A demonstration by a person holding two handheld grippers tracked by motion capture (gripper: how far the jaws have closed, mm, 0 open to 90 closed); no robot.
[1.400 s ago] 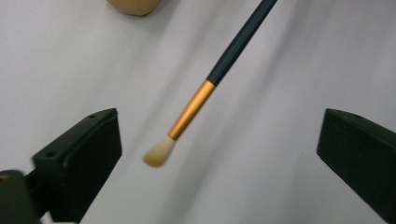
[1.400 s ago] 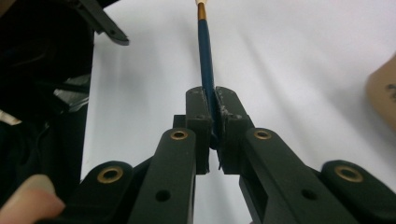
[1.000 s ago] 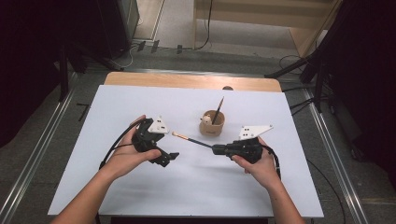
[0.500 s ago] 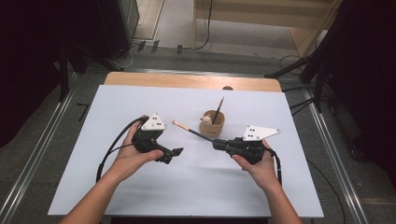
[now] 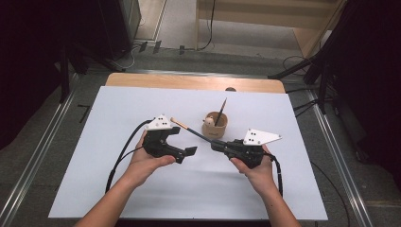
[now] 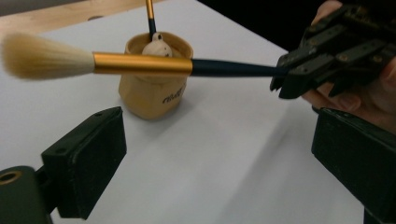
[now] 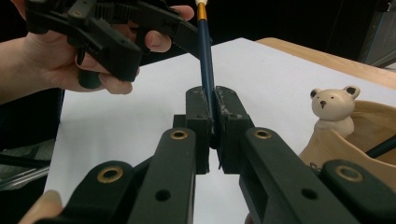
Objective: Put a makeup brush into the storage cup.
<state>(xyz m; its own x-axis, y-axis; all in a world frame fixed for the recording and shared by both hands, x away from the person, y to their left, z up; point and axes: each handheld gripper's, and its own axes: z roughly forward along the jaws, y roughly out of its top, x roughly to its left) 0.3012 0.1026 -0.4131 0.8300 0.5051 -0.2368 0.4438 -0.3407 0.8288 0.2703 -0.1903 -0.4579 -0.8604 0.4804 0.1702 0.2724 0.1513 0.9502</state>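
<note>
Brush [image 5: 189,130] hangs level above the middle of the white surface [image 5: 118,189], its dark handle pinched at the tail end by the right tongs [image 7: 212,105], which are clamped tight on it. Its pale bristle tip points toward the left tongs [image 5: 187,150], whose jaws stand wide with nothing between the pads, though they have just begun to close a little. The tan pot [image 5: 215,125] with a small bear figure [image 7: 332,108] on its rim sits just behind the brush, toward the far edge, and already carries a second brush [image 5: 221,109] standing in it.

The step looks like either a handover to the left tongs or a drop into the pot. To do it well, the left jaws should come around the gold ferrule [image 6: 142,64] or the handle just behind it, never the soft bristles [image 6: 44,55], and close squarely before the right side lets go. Keeping the brush level avoids knocking the pot.
</note>
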